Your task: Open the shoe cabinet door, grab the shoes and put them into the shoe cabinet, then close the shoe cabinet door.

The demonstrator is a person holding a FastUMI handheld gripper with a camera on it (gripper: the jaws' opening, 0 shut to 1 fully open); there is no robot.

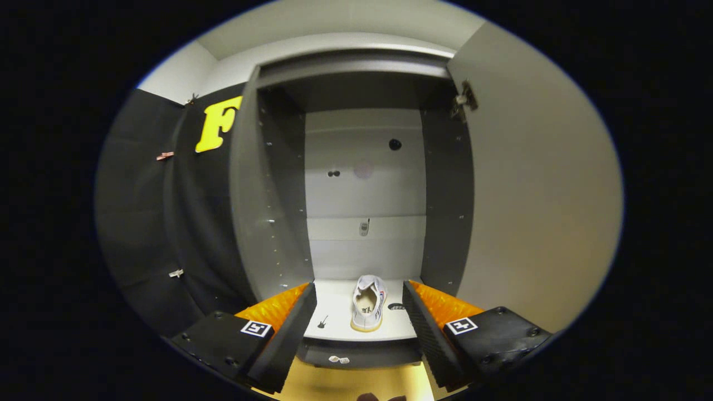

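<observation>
Now the hand-held gripper (359, 340) hangs with its fingers (287, 328) spread wide and gripping nothing, and just beyond them, seen through the gap, a white shoe (369, 303) rests on the pale bottom shelf (334, 312) of the shoe cabinet (267, 195), its door (535, 184) swung open at the right.

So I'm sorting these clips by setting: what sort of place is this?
Likely a staged test booth, not a home: black cloth wall beside an open grey cabinet, one white shoe on its bottom shelf. The hand-held gripper is open in front of it.
</observation>
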